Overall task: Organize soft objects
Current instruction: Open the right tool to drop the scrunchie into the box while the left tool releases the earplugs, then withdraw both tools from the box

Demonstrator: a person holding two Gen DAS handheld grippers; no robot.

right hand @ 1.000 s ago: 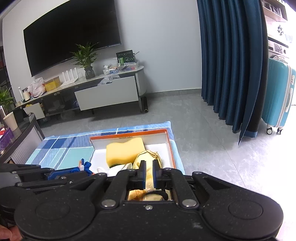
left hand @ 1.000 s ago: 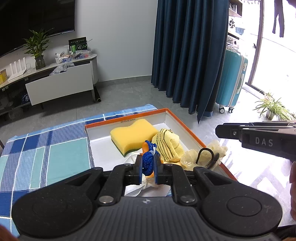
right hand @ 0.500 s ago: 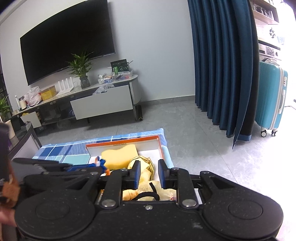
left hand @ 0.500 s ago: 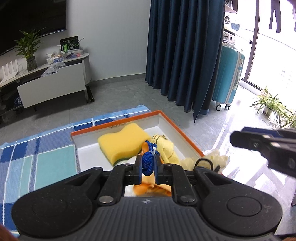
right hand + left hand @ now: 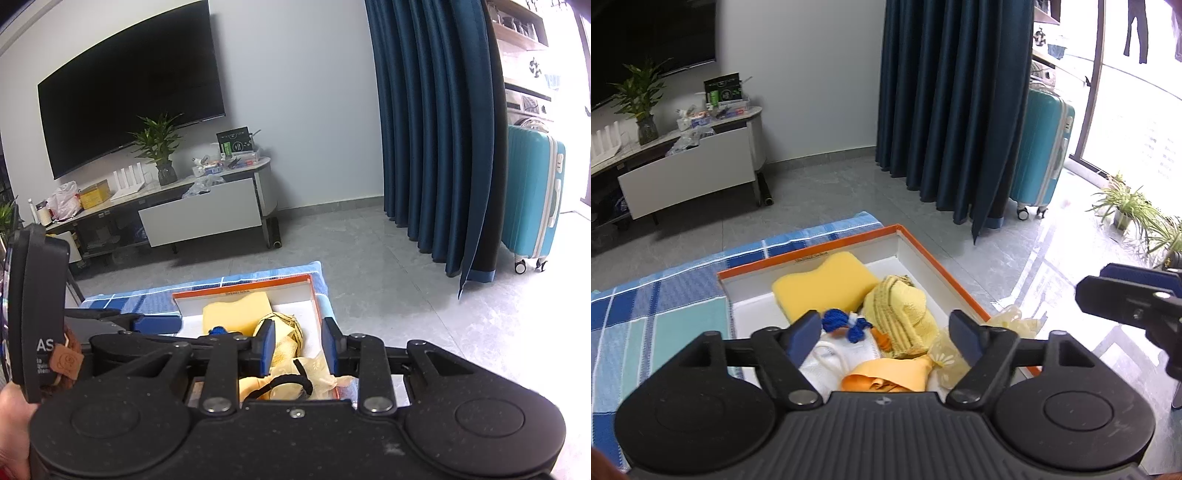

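Above the orange-rimmed box [image 5: 925, 251], left claw [image 5: 886, 334] wide open and empty, right claw [image 5: 298, 345] part-open, empty.

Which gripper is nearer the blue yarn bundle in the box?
Left. The left gripper hangs open just above the blue yarn bundle; the right gripper sits farther right.

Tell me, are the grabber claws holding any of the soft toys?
No. The left gripper and right gripper are both open, holding nothing; the blue yarn toy lies in the box.
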